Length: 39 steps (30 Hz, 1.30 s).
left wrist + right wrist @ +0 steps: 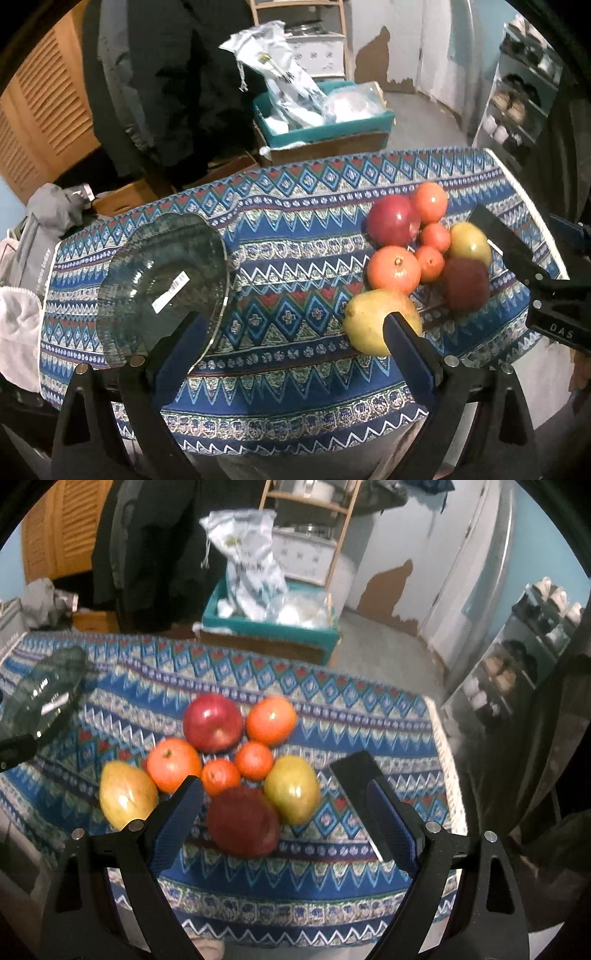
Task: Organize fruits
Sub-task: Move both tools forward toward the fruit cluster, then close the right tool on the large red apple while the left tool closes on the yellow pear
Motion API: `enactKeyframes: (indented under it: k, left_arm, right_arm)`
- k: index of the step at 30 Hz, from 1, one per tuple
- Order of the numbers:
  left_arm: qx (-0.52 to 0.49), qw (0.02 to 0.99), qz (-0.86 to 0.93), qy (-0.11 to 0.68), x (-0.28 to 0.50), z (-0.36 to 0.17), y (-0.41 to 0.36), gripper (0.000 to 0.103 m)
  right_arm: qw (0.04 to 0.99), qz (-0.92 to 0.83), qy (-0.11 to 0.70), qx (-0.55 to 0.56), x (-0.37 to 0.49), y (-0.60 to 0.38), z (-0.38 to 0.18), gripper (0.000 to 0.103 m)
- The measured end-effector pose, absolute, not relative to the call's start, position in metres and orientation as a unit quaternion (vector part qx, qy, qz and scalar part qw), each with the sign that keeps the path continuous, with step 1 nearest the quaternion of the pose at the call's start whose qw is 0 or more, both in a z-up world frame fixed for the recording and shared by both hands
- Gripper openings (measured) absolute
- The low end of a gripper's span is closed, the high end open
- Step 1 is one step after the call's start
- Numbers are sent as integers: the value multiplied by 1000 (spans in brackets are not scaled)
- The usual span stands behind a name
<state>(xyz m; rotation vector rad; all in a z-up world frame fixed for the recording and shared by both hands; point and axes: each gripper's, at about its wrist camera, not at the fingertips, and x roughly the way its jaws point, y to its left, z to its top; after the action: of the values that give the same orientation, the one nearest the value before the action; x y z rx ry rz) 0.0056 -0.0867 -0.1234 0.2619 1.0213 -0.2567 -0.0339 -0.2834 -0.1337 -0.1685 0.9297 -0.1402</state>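
I have both grippers hanging over the near edge of the table point(295, 435), which is covered by a patterned cloth. The left gripper point(295, 354) is spread wide and grasps nothing; the right gripper point(280, 812) is also released, its jaws well apart.

The fruits sit bunched together toward the right end of the table: a red apple point(213, 722), four oranges, two yellow-green mangoes and a dark red fruit point(243, 825) nearest the front edge. The glass bowl point(162, 288) is empty and rests near the left end, well apart from the pile.

I judge the step to be the first pick. The dark red fruit lies between my right jaws already, so I would lower over it, centre it between the blue pads point(177, 823), and close gently, since ripe fruit bruises. It touches the mango point(291, 790) beside it and an orange point(221, 777) behind, so I should lift straight up to avoid rolling them off the edge.
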Motion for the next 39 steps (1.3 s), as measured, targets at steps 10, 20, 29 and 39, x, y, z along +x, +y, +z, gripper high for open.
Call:
enactKeyframes:
  k: [10, 20, 29, 39]
  left_arm:
    - [144, 837, -129, 511, 13, -158, -104, 97]
    - [153, 827, -131, 525, 22, -179, -116, 97]
    - [152, 822, -136, 532, 24, -188, -121, 97]
    - [131, 812, -159, 546, 24, -190, -128, 97]
  right_arm:
    - [854, -53, 513, -62, -24, -289, -183, 89]
    - [839, -37, 540, -58, -10, -285, -213, 89]
    - [827, -28, 557, -70, 2, -279, -236, 85]
    - [827, -3, 558, -64, -5, -276, -230, 71]
